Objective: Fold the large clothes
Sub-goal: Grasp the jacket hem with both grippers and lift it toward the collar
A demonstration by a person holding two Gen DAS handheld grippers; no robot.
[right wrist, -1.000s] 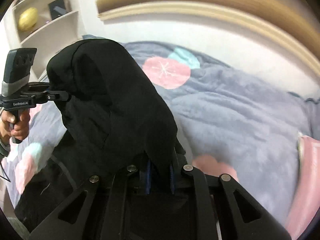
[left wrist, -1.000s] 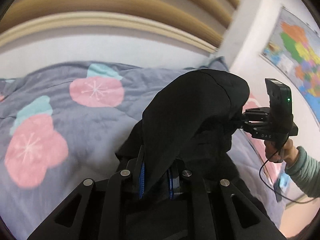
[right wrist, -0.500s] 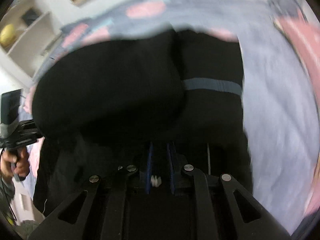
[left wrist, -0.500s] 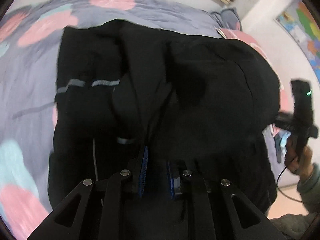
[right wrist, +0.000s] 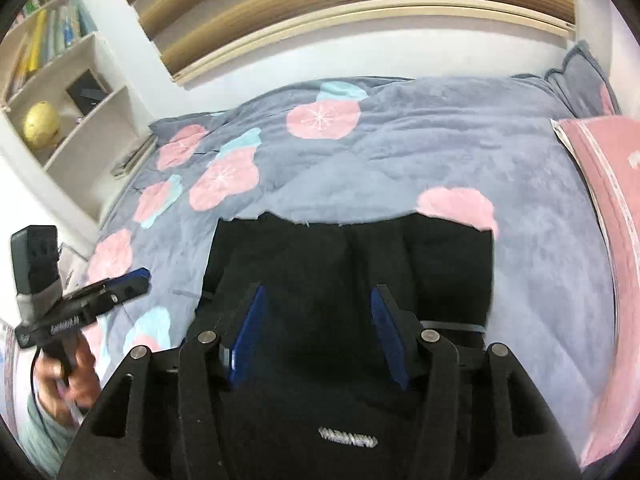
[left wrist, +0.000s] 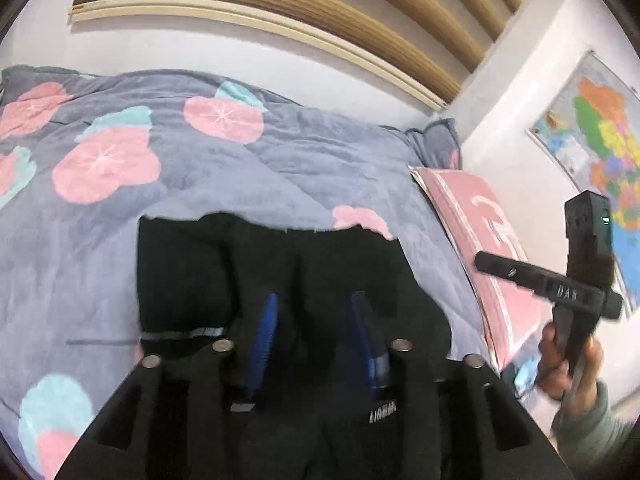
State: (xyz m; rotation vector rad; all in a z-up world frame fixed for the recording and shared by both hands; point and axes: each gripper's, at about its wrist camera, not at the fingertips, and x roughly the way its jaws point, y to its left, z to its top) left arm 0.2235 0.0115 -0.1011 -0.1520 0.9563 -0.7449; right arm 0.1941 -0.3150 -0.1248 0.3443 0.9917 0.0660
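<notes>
A black garment (left wrist: pixel 304 264) lies folded flat on the grey flowered quilt (left wrist: pixel 240 168), with grey reflective strips near its edge. My left gripper (left wrist: pixel 314 316) hovers just over it, its blue pads (left wrist: pixel 266 328) apart and the jaws opening, pressing on nothing. In the right wrist view the same garment (right wrist: pixel 352 256) lies below my right gripper (right wrist: pixel 318 312), whose jaws are also opening and grip no cloth. Each view shows the other tool held off the garment's side: the right gripper (left wrist: pixel 486 260) and the left gripper (right wrist: pixel 138 278).
A pink pillow (left wrist: pixel 476 236) lies at the right end of the bed, by a wall with a coloured map (left wrist: pixel 596 136). White shelves (right wrist: pixel 76 120) with a yellow ball stand left of the bed. A slatted wooden headboard (right wrist: pixel 360 12) runs behind the quilt.
Both grippers held the garment's edge aloft, swung it over and down onto the rest of the garment, then let go. Their jaws now stand apart and the cloth lies flat.
</notes>
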